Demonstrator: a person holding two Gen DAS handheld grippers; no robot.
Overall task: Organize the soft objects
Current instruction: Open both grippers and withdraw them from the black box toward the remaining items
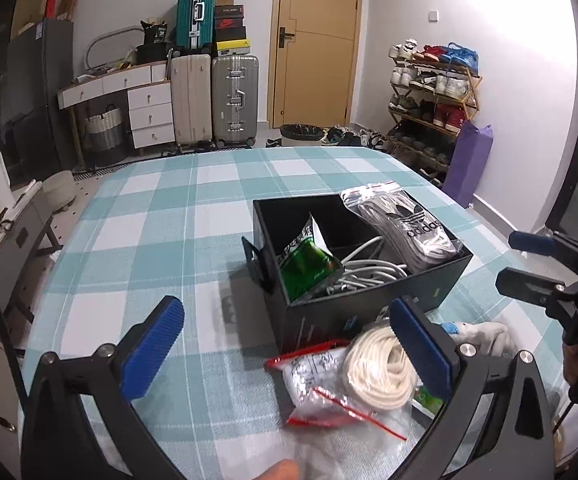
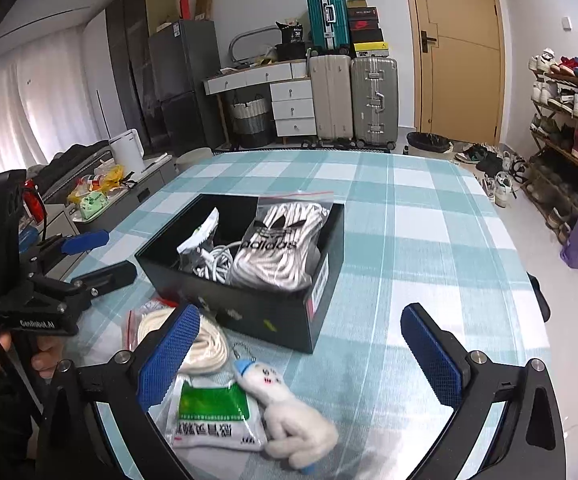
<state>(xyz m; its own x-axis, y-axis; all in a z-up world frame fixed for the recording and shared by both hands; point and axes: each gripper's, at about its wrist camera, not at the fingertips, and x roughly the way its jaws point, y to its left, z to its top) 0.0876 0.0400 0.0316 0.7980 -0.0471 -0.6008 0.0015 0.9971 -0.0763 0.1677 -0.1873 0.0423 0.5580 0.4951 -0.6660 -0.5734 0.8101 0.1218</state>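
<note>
Left wrist view: the left gripper [image 1: 285, 352] is spread wide, nothing held, over the checked tabletop [image 1: 149, 208]. A bagged coil of white rope [image 1: 381, 372] lies just inside its right-hand finger, touching the blue pad; a red-sealed clear bag [image 1: 313, 376] sits beside the coil, between the fingers. Ahead of the gripper stands the black box [image 1: 369, 304], containing a green packet [image 1: 309, 264], white cables [image 1: 365, 268] and a bagged adidas rope bundle [image 1: 405, 224]. Right wrist view: the right gripper [image 2: 301, 356] is likewise released and empty. A white plush toy [image 2: 289, 412] lies between its fingers, nearer the left-hand one, touching a green-and-white packet [image 2: 213, 416] beside that finger. The rope coil lies partly behind the left-hand pad. The box stands just ahead, left of centre.
</note>
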